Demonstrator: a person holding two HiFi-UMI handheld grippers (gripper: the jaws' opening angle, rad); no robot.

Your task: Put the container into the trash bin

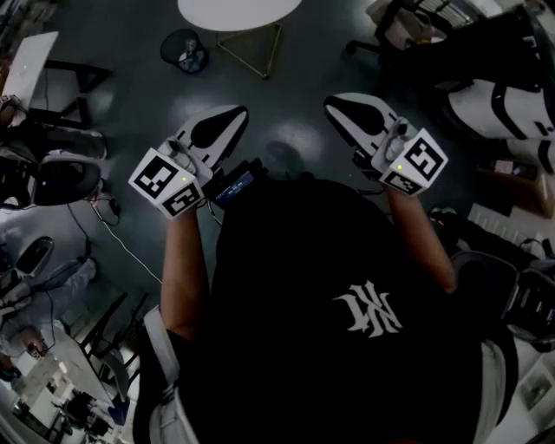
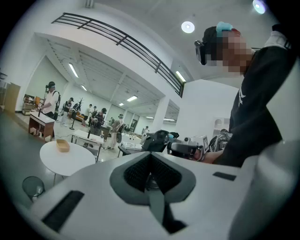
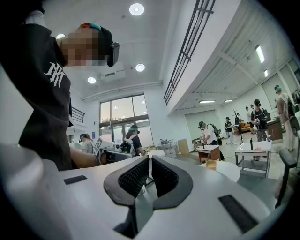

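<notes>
A small tan container (image 2: 62, 146) lies on a round white table (image 2: 70, 161); in the right gripper view the container (image 3: 211, 164) shows on the same table (image 3: 234, 171). A dark mesh trash bin (image 1: 184, 50) stands on the floor left of the table (image 1: 238, 10), and the bin (image 2: 33, 187) also shows low in the left gripper view. My left gripper (image 1: 227, 117) and right gripper (image 1: 338, 104) are held level in front of the person's chest, far from both. Each is shut with nothing between its jaws; the left (image 2: 151, 157) and the right (image 3: 149, 161) show closed pads.
Chairs and desks (image 1: 52, 165) crowd the left side, and dark bags and white gear (image 1: 503, 95) fill the right. Several people stand at work tables (image 2: 89, 136) in the hall beyond, with more of them at a table (image 3: 208, 150) in the right gripper view. Dark floor (image 1: 286, 78) lies between me and the table.
</notes>
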